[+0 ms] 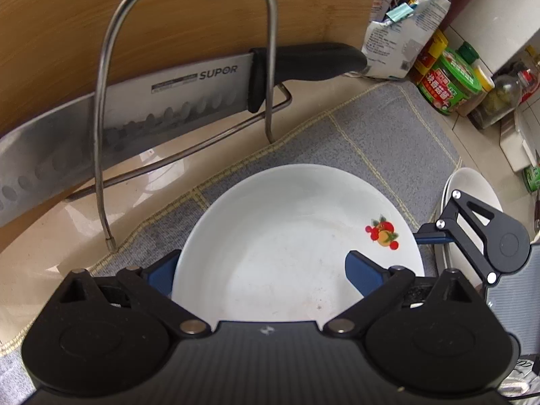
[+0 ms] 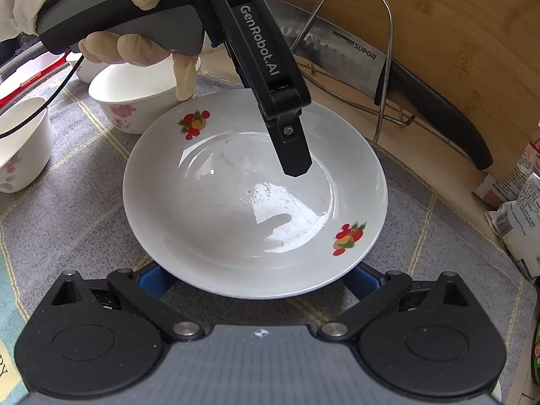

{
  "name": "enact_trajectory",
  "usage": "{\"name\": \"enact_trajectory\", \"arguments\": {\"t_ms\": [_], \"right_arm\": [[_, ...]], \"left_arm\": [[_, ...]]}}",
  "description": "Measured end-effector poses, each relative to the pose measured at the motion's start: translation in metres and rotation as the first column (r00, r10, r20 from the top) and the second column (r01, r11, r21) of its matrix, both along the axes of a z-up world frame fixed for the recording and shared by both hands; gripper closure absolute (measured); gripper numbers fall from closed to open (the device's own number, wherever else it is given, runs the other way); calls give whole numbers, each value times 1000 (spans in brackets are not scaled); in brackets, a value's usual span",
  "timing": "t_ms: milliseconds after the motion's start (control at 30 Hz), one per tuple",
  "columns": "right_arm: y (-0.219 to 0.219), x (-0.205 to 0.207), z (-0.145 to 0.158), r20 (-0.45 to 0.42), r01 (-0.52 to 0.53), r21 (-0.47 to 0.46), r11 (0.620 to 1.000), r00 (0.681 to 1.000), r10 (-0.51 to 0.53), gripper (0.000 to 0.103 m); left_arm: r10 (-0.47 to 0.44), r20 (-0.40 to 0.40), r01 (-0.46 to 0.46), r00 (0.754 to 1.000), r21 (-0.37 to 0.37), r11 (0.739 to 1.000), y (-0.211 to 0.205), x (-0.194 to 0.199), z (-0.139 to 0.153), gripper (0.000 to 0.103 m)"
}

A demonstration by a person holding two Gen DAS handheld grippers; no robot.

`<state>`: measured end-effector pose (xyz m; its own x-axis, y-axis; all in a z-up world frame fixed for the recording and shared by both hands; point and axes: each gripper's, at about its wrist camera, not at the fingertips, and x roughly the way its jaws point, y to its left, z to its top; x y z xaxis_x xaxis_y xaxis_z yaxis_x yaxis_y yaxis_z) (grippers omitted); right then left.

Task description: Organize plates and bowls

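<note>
A white plate (image 1: 287,236) with red fruit decals lies on the grey mat (image 1: 388,128). My left gripper (image 1: 261,256) is open and straddles its near rim, the right finger over the inside and the left finger outside, partly hidden by the rim. In the right wrist view the same plate (image 2: 236,202) fills the middle. My right gripper (image 2: 258,270) stands open at its near edge, both blue fingers partly under the rim. Two white bowls with pink flowers (image 2: 135,101) (image 2: 20,145) sit at the left. A gloved hand (image 2: 135,47) holds the left gripper.
A wire rack (image 1: 189,77) holds a large SUPOR knife (image 1: 141,108) against a wooden cutting board (image 1: 168,6) behind the plate. Sauce jars (image 1: 452,84), bottles and a white bag (image 1: 401,33) crowd the back right. Another white dish rim (image 1: 472,182) shows behind the right gripper's linkage.
</note>
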<state>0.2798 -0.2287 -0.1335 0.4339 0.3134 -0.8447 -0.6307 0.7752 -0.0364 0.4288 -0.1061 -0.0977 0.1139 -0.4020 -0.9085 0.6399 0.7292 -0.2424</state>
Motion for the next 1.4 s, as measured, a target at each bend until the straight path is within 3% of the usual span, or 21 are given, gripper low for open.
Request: {"name": "enact_trajectory", "arguments": {"t_ms": [233, 400, 733, 1033, 1200, 1400], "right_arm": [[-6, 3, -1, -30, 18, 36, 999, 999, -17, 0], [-5, -3, 2, 11, 1, 22, 1000, 1000, -1, 0], [-9, -1, 9, 8, 29, 49, 998, 1000, -29, 0], [-4, -4, 8, 31, 24, 16, 1000, 999, -25, 0], [-1, -5, 4, 45, -6, -30, 1000, 999, 7, 0], [-3, -4, 4, 41, -11, -14, 1000, 999, 12, 0]], "left_arm": [[-6, 16, 6, 1000, -6, 1000, -2, 0, 0, 4], [-28, 33, 28, 999, 0, 1000, -2, -4, 0, 5], [-36, 49, 36, 998, 2, 999, 0, -5, 2, 6], [-46, 52, 46, 998, -1, 999, 4, -8, 2, 6], [-82, 1, 82, 997, 16, 997, 2, -3, 2, 6], [-103, -46, 104, 994, 20, 994, 1, 10, 2, 12]]}}
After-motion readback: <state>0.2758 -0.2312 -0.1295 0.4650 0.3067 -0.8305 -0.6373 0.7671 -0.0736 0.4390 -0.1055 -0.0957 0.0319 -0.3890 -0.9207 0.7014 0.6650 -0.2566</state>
